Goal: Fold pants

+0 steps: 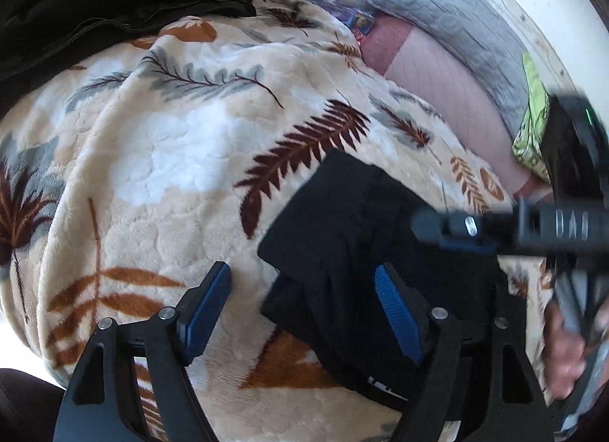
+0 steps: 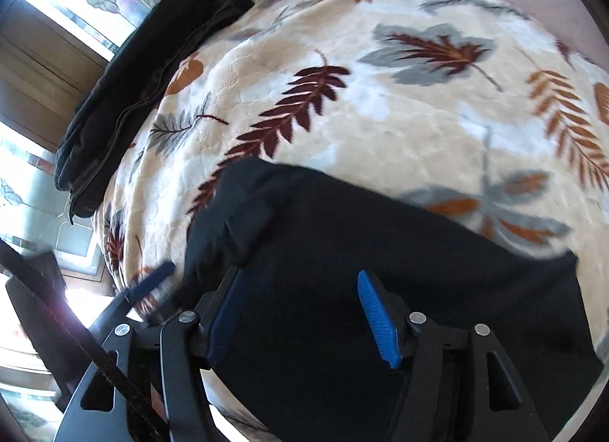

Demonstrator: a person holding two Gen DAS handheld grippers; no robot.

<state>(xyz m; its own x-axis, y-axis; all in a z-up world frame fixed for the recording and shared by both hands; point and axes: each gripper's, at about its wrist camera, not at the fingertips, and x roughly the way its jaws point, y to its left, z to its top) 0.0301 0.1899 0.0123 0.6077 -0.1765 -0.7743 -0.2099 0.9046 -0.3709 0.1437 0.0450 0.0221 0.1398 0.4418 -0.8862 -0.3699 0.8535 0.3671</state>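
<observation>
We look down on a bed covered by a plush cream blanket [image 1: 171, 160], its pile quilted into soft lumps and printed with fern and feather leaves in maroon, rust and grey. Along its far edge lies a long heap of black clothing [image 2: 152, 58], creased and seamed, beside frosted window panes [image 2: 87, 4]. In the left wrist view a grey ribbed pillow [image 1: 449, 12] and a pink sheet [image 1: 441, 84] sit beyond the blanket's other edge. Between heap and pillow the blanket offers broad open room.

The black pants [image 2: 361, 252] lie folded into a compact matt block on the near part of the blanket, their corner squared off, edges a little rumpled.

Our left gripper [image 1: 308, 312] stands open, one blue ribbed pad over bare blanket, the other over the pants' edge, clamping nothing. Our right gripper [image 2: 300, 312] is likewise spread open above the pants, with no cloth pinched between its pads.
</observation>
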